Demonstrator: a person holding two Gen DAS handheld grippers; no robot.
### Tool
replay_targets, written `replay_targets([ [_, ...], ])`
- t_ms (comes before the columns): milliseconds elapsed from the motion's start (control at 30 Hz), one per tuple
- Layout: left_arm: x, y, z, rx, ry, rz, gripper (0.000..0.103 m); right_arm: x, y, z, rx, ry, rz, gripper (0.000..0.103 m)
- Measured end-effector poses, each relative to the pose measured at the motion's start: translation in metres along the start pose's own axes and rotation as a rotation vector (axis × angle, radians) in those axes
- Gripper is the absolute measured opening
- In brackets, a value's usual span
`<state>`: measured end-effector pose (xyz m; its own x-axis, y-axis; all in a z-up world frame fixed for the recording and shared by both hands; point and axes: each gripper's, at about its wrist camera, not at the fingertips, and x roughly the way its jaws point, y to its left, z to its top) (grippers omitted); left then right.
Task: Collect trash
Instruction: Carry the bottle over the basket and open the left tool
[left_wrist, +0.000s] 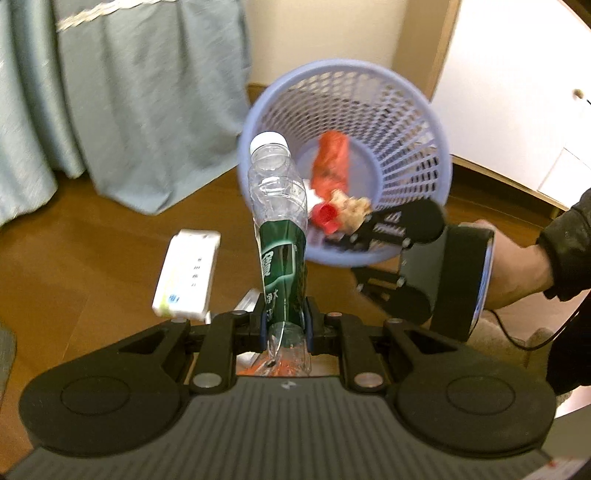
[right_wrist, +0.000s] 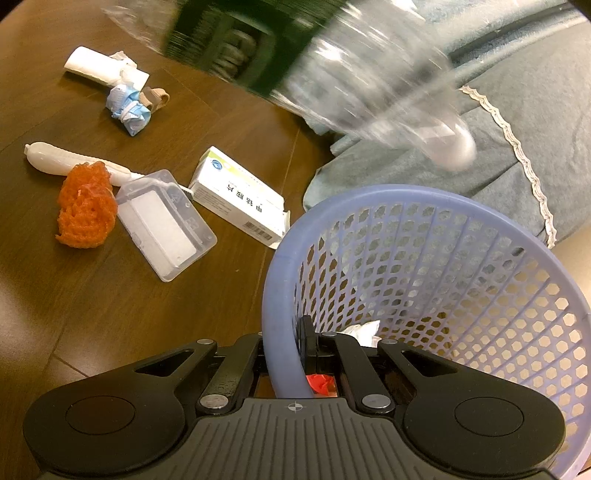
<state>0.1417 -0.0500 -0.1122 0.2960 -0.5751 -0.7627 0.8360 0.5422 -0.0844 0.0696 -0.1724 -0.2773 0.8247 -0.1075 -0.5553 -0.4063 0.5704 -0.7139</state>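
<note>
Left wrist: bottle (left_wrist: 282, 236) base between clamped fingers (left_wrist: 264, 325).

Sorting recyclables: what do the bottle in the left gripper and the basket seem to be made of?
Bottle: thin clear plastic, glossy; see-through, crumpled walls, green printed label, white cap. Basket: lavender moulded plastic, probably rigid; smooth rim, hexagonal lattice walls.

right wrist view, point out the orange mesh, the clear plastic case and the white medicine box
orange mesh (right_wrist: 85, 206), right wrist view, centre of the crumpled netting
clear plastic case (right_wrist: 164, 225), right wrist view, its flat white inner panel
white medicine box (right_wrist: 238, 197), right wrist view, its printed top face
</note>
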Motion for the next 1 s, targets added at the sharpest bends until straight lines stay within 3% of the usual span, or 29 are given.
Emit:
replay_targets([
  [467,0.081,-0.032,0.092,0.223,0.029,-0.114,0.016,-0.003,0.0,0.001,0.01,-0.011,0.005,0.0],
  [600,0.09,-0.025,0.109,0.18,-0.054,-0.082,0.026,-0.003,0.0,0.0,0.014,-0.013,0.008,0.0],
  [767,0.066,0.001,0.094,0.07,-0.104,-0.01,0.026,-0.002,-0.001,0.001,0.027,-0.014,0.01,0.0],
  [1000,0.033,0.041,0.025,-0.085,-0.034,0.119,0.026,-0.002,-0.001,0.002,0.03,-0.016,0.011,0.0],
])
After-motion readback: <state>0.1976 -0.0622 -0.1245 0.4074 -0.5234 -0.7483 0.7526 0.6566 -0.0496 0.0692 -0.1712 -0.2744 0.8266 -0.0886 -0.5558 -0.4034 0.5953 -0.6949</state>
